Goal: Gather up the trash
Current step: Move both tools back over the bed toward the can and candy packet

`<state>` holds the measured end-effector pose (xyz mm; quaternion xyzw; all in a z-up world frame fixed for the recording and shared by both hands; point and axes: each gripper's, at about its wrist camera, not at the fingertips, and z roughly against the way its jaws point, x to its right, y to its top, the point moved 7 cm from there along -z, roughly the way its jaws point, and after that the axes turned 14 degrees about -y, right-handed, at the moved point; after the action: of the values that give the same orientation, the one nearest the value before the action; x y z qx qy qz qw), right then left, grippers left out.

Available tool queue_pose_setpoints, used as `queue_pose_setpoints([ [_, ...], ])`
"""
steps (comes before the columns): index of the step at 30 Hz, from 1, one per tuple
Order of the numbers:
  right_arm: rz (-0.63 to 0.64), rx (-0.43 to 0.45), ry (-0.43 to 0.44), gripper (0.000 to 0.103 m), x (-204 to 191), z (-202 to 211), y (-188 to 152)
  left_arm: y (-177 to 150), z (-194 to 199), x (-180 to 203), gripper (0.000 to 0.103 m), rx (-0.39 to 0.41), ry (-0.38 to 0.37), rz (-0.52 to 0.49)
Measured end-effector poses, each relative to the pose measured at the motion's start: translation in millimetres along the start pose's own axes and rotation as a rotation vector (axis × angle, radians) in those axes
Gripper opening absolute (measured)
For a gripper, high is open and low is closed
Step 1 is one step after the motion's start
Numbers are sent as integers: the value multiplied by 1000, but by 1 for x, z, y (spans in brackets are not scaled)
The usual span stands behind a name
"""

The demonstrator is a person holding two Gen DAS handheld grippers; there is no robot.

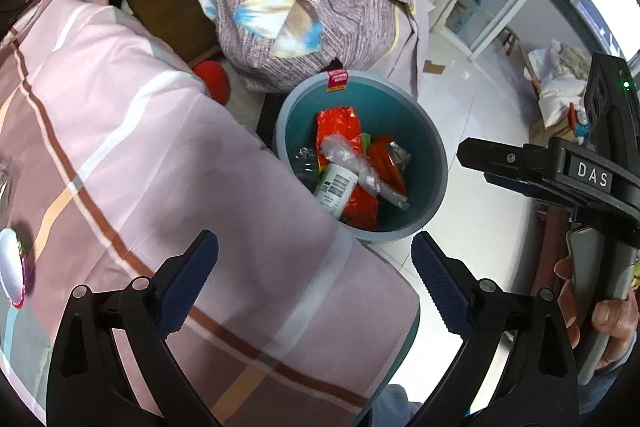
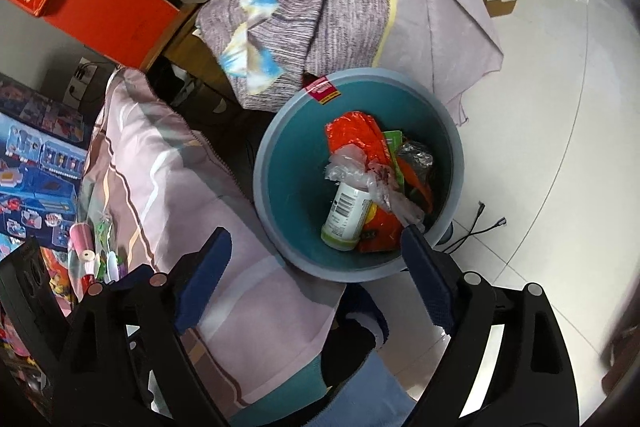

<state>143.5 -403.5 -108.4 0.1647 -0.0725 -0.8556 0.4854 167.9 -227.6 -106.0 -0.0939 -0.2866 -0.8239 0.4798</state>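
Both the left gripper and right gripper hang spread and empty above the bin holding wrappers and a bottle. Risk: small items remaining on the bed could snag the sheet.

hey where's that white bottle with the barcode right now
The white bottle lies inside the blue bin on the floor beside the pink bedding, near the middle of both wrist views, under a clear plastic bag and against orange wrappers.
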Motion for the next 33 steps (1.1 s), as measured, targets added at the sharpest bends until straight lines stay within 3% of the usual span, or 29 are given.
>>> queue_pose_setpoints([
  [12, 107, 23, -28, 87, -57, 19, -23, -25, 50, -34, 99, 87, -11, 77],
  [18, 249, 68, -20, 87, -106, 22, -39, -44, 80, -69, 99, 136, 9, 144],
  [33, 494, -61, 7, 87, -255, -7, -99, -111, 185, -195, 99, 291, 120, 374],
])
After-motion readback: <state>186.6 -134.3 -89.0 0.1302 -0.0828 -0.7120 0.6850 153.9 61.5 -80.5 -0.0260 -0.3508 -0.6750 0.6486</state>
